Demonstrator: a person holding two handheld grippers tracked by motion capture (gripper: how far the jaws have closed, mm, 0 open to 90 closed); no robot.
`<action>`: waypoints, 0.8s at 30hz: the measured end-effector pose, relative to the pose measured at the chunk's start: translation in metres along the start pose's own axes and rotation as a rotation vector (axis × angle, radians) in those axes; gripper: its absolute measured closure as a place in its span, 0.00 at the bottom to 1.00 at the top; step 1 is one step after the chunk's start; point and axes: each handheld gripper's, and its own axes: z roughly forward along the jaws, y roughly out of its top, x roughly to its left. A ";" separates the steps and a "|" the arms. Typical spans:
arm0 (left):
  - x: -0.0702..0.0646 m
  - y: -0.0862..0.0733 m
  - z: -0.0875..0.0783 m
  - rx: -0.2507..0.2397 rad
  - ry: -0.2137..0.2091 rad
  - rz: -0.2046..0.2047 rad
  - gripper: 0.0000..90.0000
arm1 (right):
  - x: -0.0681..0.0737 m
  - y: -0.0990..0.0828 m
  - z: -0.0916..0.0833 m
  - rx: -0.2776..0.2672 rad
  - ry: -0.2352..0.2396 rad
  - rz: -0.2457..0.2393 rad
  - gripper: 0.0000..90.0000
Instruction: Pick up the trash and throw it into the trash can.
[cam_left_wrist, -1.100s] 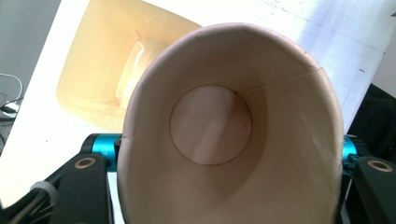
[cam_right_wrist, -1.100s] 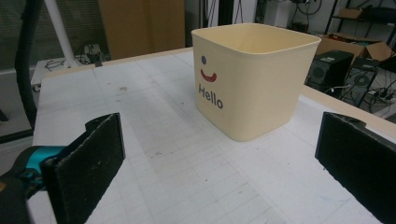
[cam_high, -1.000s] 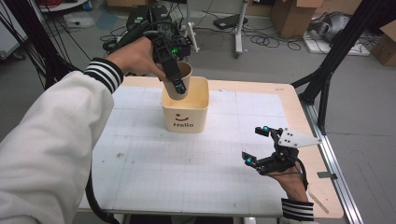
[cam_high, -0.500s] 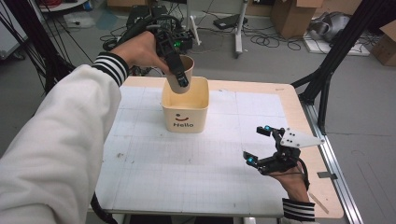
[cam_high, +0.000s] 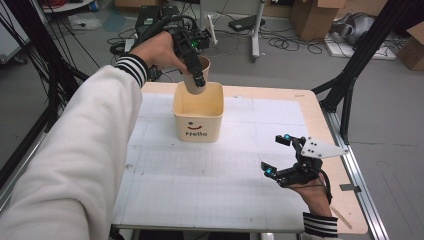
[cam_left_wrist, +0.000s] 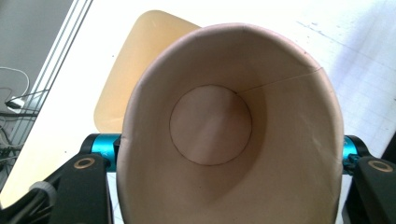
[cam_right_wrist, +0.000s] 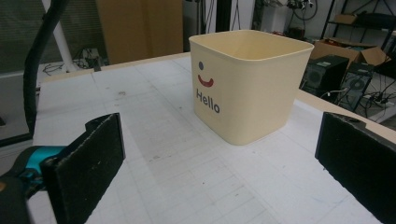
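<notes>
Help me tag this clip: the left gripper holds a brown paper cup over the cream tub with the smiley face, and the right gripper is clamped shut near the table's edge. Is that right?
Not quite. The right gripper is open, not clamped shut: the right gripper view shows its jaws wide apart with nothing between them. The rest holds: the left gripper grips the brown paper cup over the cream tub.

Cream bin (cam_high: 198, 119) mid-table, open mat (cam_high: 210, 175) around it

1. High view looks forward and down over the counter (cam_high: 210, 175), far above the Hello bin (cam_high: 198, 115).
2. Left gripper view peers close over the bin (cam_left_wrist: 126, 70).
3. Right gripper view faces the bin (cam_right_wrist: 247, 84) low, nearby.
</notes>
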 end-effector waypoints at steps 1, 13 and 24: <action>0.002 0.002 0.001 0.000 0.006 -0.004 0.37 | 0.000 0.000 0.000 0.001 0.000 -0.001 0.00; 0.021 0.007 0.014 -0.011 0.007 -0.040 0.37 | 0.000 -0.001 0.001 0.004 -0.002 0.000 0.00; 0.025 0.008 0.033 0.013 0.022 -0.023 0.36 | 0.000 -0.001 0.001 0.004 -0.002 -0.001 0.00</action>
